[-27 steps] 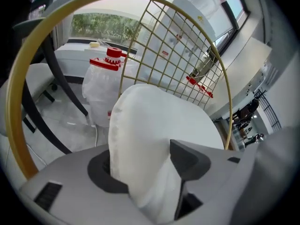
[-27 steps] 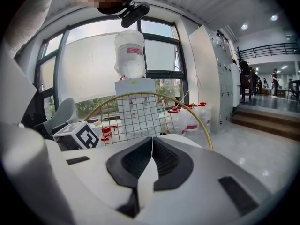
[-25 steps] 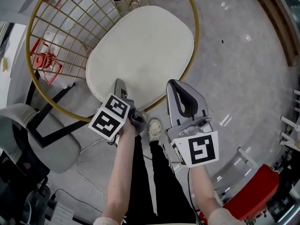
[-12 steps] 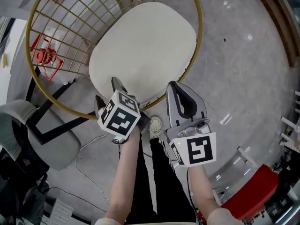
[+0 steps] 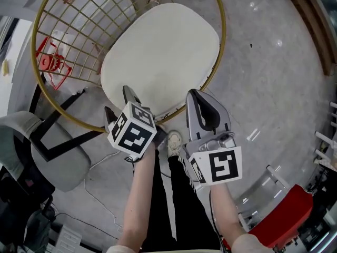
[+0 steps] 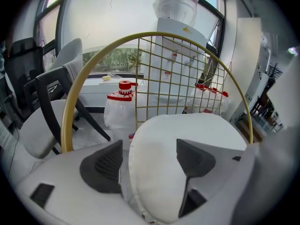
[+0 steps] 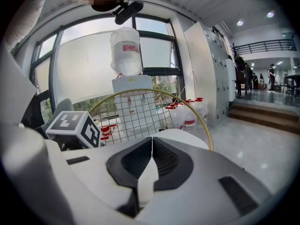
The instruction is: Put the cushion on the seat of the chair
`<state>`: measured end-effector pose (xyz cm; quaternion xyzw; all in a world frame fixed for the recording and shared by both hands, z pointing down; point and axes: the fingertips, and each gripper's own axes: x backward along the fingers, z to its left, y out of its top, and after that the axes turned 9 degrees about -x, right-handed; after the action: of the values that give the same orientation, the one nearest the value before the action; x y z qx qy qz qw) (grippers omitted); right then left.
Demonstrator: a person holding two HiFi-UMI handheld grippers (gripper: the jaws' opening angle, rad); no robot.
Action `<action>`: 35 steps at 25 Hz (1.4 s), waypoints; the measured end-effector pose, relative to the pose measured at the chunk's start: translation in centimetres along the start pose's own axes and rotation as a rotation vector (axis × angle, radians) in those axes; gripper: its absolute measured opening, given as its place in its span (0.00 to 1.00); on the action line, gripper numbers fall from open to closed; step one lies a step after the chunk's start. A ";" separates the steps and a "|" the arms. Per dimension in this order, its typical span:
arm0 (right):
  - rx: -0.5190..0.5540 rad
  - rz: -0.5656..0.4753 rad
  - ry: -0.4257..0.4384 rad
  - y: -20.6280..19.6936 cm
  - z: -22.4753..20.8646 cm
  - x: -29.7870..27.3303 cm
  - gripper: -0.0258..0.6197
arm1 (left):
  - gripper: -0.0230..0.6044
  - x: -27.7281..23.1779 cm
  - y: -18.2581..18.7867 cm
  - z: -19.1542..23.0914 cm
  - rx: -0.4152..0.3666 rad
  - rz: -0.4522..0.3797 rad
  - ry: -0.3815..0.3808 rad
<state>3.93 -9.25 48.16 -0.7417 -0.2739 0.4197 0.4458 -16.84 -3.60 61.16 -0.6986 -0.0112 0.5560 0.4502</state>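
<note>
One cream, rounded cushion (image 5: 160, 57) shows at the upper centre of the head view, and one round chair of gold wire mesh (image 5: 52, 20) is around it. Other seats number two: one grey shell chair on black legs (image 5: 60, 167) at lower left, and one black office chair (image 6: 16, 64) at the left edge of the left gripper view. One white water dispenser (image 6: 183, 25) carries one upturned clear bottle (image 6: 177, 1). Clear jugs with red caps (image 7: 190, 116) number at least three at right-centre of the right gripper view (more behind the mesh, too broken up to count). One white sneaker (image 5: 173, 143) shows.
</note>
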 end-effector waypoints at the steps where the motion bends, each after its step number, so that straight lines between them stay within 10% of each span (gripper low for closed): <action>1: 0.000 -0.004 -0.002 0.2 0.0 0.0 0.07 | 0.59 0.1 0.2 0.0 0.002 -0.007 -0.004; 14: 0.014 -0.160 -0.006 11.8 3.6 1.2 0.07 | 0.59 8.6 13.9 -2.9 -0.012 -0.249 -0.214; 25: -0.063 -0.401 -0.067 31.3 8.8 10.0 0.07 | 0.14 31.3 33.8 -4.1 -0.081 -0.698 -0.365; 30: 0.009 -0.426 -0.135 35.5 11.8 16.5 0.07 | 0.06 43.4 35.4 -3.8 -0.246 -0.848 -0.556; 35: 0.118 -0.448 -0.017 35.6 16.8 21.2 0.07 | 0.06 49.8 32.8 -2.0 -0.298 -0.939 -0.612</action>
<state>1.05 -1.54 4.14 -0.6313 -0.4104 0.3317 0.5683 -12.19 1.35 1.91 -0.4821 -0.5277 0.4658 0.5216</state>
